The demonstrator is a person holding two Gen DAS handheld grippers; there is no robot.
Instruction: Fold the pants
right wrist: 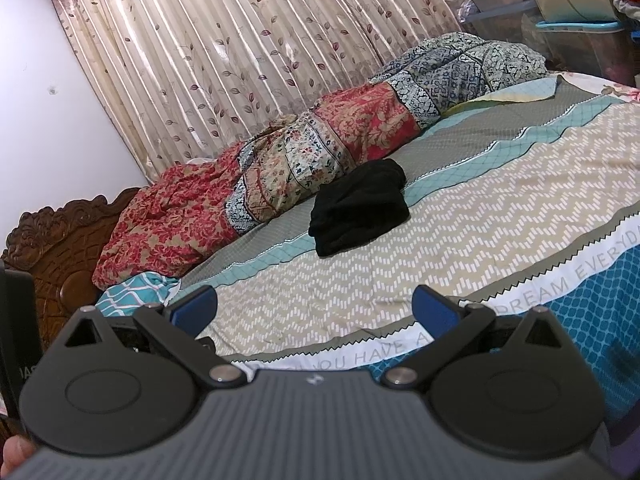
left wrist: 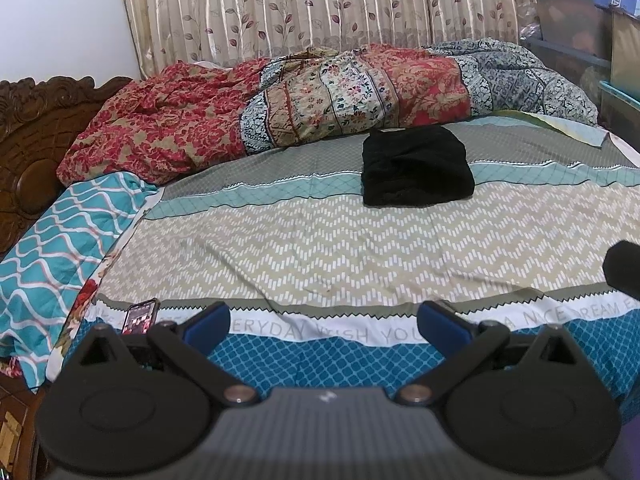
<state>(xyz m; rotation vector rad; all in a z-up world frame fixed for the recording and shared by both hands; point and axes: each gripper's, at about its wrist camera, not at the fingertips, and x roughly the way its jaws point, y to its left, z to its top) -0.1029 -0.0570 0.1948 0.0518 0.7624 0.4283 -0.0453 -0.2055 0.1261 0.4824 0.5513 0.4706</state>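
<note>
The bed (left wrist: 360, 240) fills both views, its patterned sheet smoothed flat, we judge, to serve as a folding surface. A bunched quilt (left wrist: 280, 112) lies pushed against the curtain (left wrist: 280, 12), leaving the middle free. The pants (left wrist: 416, 168), black and already folded into a compact block, rest on the sheet just beside the quilt, well apart from us. We hold the left tool (left wrist: 324, 320) and right tool (right wrist: 314, 308) low over the near edge, both spread wide and empty, suggesting the folding is done. A phone (left wrist: 140, 314) lies nearby.
</note>
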